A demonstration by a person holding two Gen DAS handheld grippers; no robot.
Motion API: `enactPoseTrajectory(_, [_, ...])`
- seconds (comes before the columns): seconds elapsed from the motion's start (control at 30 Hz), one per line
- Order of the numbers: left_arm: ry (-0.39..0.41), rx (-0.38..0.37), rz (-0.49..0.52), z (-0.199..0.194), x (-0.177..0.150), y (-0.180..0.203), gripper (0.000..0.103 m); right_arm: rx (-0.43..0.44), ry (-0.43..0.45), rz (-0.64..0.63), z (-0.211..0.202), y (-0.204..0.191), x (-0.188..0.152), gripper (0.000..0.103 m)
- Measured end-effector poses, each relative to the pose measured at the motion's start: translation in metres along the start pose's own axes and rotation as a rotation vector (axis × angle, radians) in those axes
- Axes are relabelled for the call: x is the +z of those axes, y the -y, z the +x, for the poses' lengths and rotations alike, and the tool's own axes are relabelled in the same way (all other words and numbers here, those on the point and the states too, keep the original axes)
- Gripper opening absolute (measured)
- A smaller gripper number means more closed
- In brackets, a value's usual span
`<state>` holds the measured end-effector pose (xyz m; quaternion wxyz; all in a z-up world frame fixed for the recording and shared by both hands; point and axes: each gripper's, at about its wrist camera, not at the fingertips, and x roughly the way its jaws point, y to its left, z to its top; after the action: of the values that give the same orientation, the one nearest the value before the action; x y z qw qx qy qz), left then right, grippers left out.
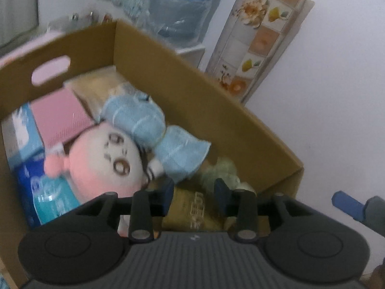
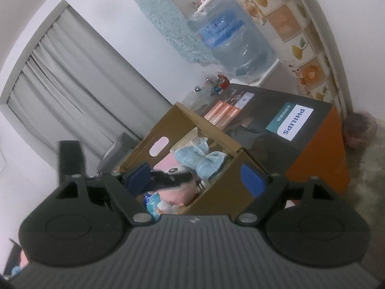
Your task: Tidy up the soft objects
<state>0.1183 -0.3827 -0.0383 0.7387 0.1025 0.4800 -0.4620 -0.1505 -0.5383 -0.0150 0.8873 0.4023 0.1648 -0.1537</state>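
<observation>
An open cardboard box (image 1: 216, 110) holds a plush doll (image 1: 108, 163) with a pink head, a white face and a light blue dress, lying on its side. My left gripper (image 1: 195, 195) hovers just above the box's near end, jaws open with nothing pressed between them; a yellow cloth (image 1: 192, 207) and a green plush (image 1: 223, 171) lie below it. In the right wrist view, my right gripper (image 2: 196, 179) stands open and bare in front of the same box (image 2: 223, 192), where the doll's blue dress (image 2: 199, 159) shows. One blue fingertip (image 1: 346, 204) of the right gripper appears at the right edge of the left wrist view.
Blue tissue packs (image 1: 24, 130) and a pink pack (image 1: 60, 118) fill the box's far end. A dark Philips carton (image 2: 288, 125) stands right behind the box. A large water bottle (image 2: 231, 38), a flower-patterned roll (image 1: 259, 36) and a curtained window (image 2: 72, 91) line the wall.
</observation>
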Motion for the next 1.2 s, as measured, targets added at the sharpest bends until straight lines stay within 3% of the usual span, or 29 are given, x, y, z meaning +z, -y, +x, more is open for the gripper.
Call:
enactPoseTrajectory(0.33, [0.224, 0.061, -0.034, -0.102, -0.009, -0.025, 0.076, -0.004, -0.017, -0.020, 0.008, -0.007, -0.005, 0.089])
enactPoseTrajectory(0.4, [0.266, 0.084, -0.035, -0.125, -0.020, -0.028, 0.089, -0.018, -0.019, -0.063, 0.010, -0.018, -0.007, 0.095])
enactPoseTrajectory(0.57, [0.350, 0.186, -0.035, -0.181, -0.059, -0.032, 0.103, -0.026, -0.016, -0.270, 0.009, -0.064, -0.016, 0.102])
enactPoseTrajectory(0.7, [0.389, 0.352, -0.068, -0.214, -0.095, -0.040, 0.103, -0.018, -0.023, -0.480, 0.012, -0.112, -0.032, 0.102])
enactPoseTrajectory(0.87, [0.464, 0.545, -0.220, -0.244, -0.144, -0.055, 0.103, -0.007, -0.043, -0.611, 0.025, -0.159, -0.051, 0.102])
enactPoseTrajectory(1.03, [0.461, 0.628, -0.310, -0.259, -0.174, -0.068, 0.103, 0.000, -0.022, -0.750, 0.025, -0.207, -0.070, 0.102])
enactPoseTrajectory(1.13, [0.497, 0.660, -0.333, -0.267, -0.189, -0.073, 0.103, -0.004, 0.004, -0.763, 0.022, -0.227, -0.079, 0.102])
enactPoseTrajectory(1.2, [0.498, 0.721, -0.343, -0.265, -0.194, -0.075, 0.103, -0.018, 0.027, -0.748, 0.019, -0.233, -0.084, 0.102])
